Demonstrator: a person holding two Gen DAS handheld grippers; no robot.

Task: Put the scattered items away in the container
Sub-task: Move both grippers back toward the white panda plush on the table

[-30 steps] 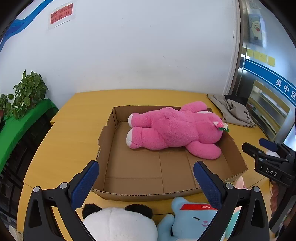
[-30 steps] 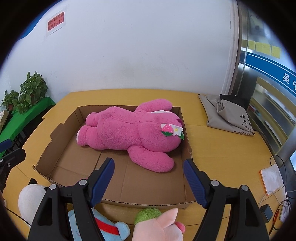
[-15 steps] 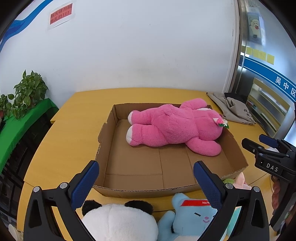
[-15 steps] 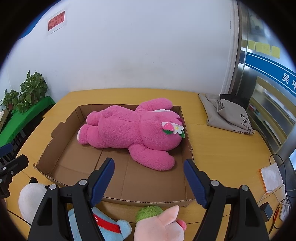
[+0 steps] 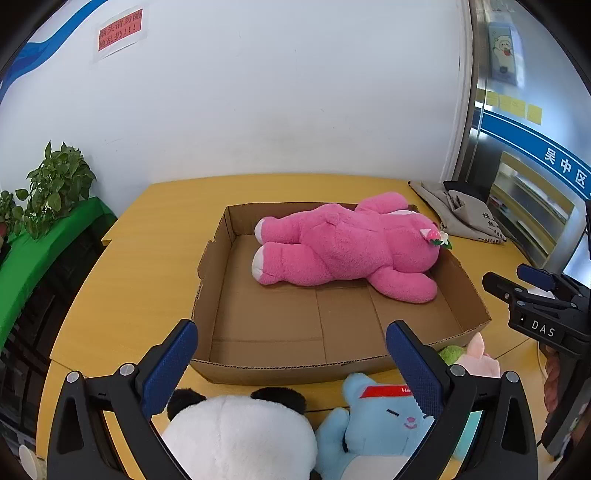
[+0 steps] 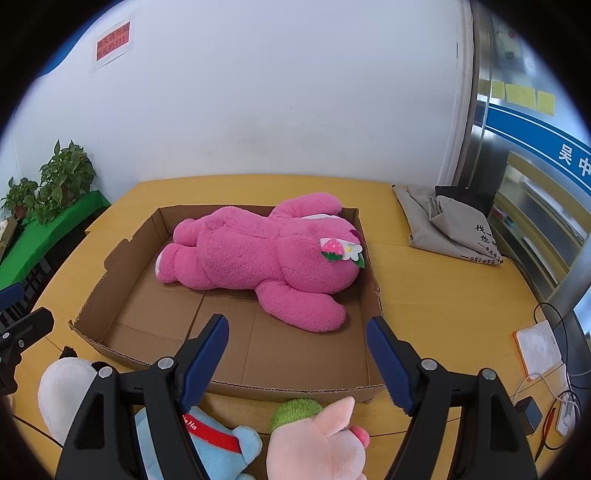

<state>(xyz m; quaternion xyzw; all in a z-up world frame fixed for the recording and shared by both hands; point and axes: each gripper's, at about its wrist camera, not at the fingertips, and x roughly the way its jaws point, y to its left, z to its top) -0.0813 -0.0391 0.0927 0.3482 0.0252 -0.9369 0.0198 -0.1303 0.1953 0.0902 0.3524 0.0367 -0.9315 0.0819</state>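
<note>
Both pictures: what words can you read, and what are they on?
"DAS": right gripper, on its body.
"Ha Ha": red band of the blue plush.
"吴中区": blue wall stripe.
Red wall sign: too blurred.
Grey bag print: too small.

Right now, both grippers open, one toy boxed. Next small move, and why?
Probably lower the left gripper onto the panda plush just under it and close. The pink bear already lies in the cardboard box, while the panda, blue plush and pink pig plush sit outside its near wall. Both grippers hold nothing.
</note>
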